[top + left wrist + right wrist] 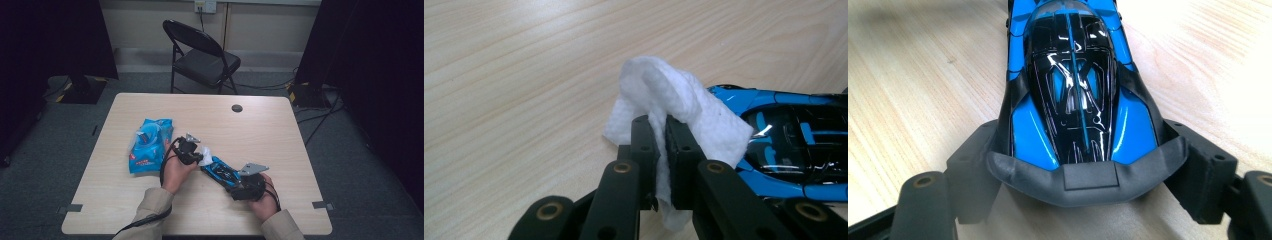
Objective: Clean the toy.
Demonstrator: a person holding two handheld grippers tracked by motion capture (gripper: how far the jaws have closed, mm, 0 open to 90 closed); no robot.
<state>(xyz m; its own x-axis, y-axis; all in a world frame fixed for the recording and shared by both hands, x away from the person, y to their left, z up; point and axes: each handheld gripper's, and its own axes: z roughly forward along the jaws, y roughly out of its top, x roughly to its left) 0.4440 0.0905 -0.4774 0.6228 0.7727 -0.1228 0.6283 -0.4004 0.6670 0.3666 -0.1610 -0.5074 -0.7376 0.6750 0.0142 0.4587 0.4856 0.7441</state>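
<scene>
A black folding chair [202,57] stands on grey carpet [65,135] behind the light wooden table [260,130]. Dark curtains [50,40] flank a pale wall with a socket [205,6]; cables [320,117] trail right.

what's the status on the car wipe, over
Left hand-held gripper shut on white wipe. Right hand-held gripper clamps blue toy car. Wipe at car's end. Nothing in the way.

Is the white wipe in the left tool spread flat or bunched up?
Bunched up. The wipe is folded over itself and pinched between the left tool's jaws, beside the blue toy car.
</scene>
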